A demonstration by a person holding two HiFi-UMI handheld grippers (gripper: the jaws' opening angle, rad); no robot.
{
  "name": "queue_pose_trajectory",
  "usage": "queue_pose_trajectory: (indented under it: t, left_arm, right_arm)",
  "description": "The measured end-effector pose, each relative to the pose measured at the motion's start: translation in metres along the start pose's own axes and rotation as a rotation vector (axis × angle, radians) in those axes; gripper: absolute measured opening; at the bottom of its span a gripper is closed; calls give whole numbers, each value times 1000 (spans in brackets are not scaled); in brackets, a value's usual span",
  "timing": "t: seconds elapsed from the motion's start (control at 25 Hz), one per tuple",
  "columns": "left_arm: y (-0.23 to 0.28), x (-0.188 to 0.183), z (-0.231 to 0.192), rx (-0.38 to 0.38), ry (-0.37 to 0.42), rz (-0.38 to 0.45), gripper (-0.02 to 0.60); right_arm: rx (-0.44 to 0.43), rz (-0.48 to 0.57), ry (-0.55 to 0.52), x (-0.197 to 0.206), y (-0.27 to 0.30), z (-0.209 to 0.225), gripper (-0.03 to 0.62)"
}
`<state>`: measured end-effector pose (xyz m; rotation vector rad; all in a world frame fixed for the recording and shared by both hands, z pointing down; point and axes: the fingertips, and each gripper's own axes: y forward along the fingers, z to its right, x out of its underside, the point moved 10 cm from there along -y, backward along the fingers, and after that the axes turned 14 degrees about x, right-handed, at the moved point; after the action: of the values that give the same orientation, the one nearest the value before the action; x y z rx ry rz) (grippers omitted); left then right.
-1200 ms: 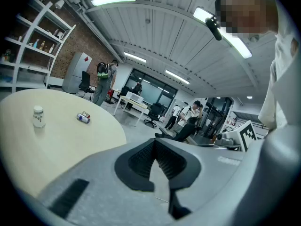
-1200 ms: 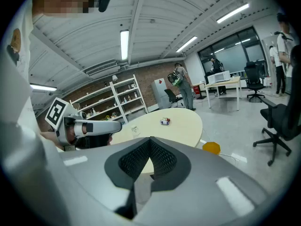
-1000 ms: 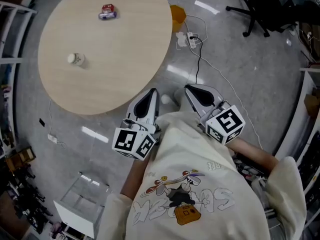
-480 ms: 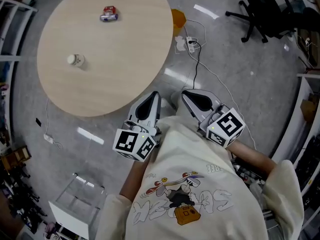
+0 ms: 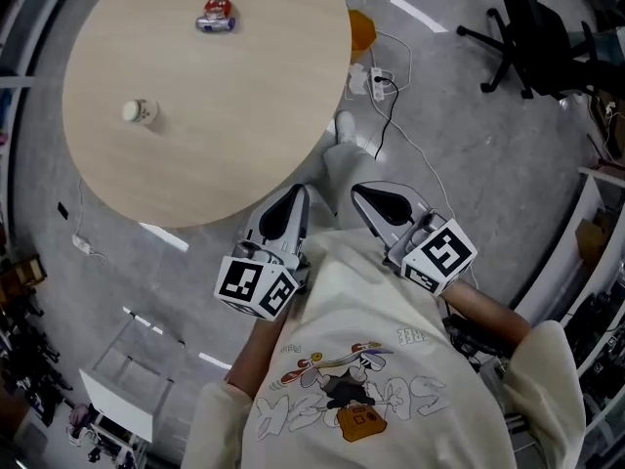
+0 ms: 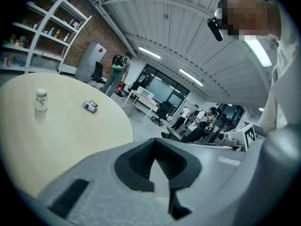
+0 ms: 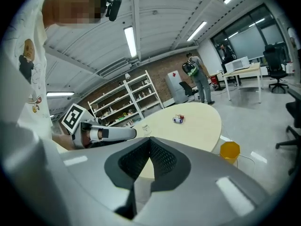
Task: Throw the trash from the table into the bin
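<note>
Snaking past the yellow bin point(image 5: 360, 29), a cable point(image 5: 387, 117) crosses the floor point(image 5: 479, 145).

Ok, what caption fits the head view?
Left claw and right claw, shut, face a round beige table with crushed red-silver can and white container.

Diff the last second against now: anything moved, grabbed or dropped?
The person's foot has stepped forward toward the table, and the view shifts with it; left claw and right claw ride along in front of the chest. Nothing grabbed or released: both stay shut, empty. The can and cup unmoved on the table; orange bin still beside it.
</note>
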<state>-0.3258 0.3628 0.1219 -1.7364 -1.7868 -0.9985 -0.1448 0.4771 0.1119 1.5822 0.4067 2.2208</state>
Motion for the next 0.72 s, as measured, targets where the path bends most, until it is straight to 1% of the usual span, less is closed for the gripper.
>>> queue_pose_trajectory:
  t: [0.08,0.24,0.36,0.44,0.52,0.6,0.72]
  left_arm:
    - [22,-10,-13,-30,-17,-5,3]
    - [76,-39,-40,-94,-59,-17,3]
    - [120,-59,-59,-145,-105,2,3]
    - [143,-72,-68,-170,-116,24,5]
    - [160,-82,-73,-199,-124,42,4]
    - [167,-88,-73,-249,-139,60,4]
    - [164,-99,-83,-320,-147,78,3]
  right_arm:
    - [-35,-12,-5,-13,19,25,6]
    - [-109,-61,8,-51,61,82,6]
    - [-170,-99,10,-75,90,126,6]
    - [-192,-115,3,-88,110,150,6]
    - [-210,-129,-21,-100,129,168,6]
    - [-242,-153,-61,-112,148,179,6]
    - [-296,-157,-146,-129,184,180,6]
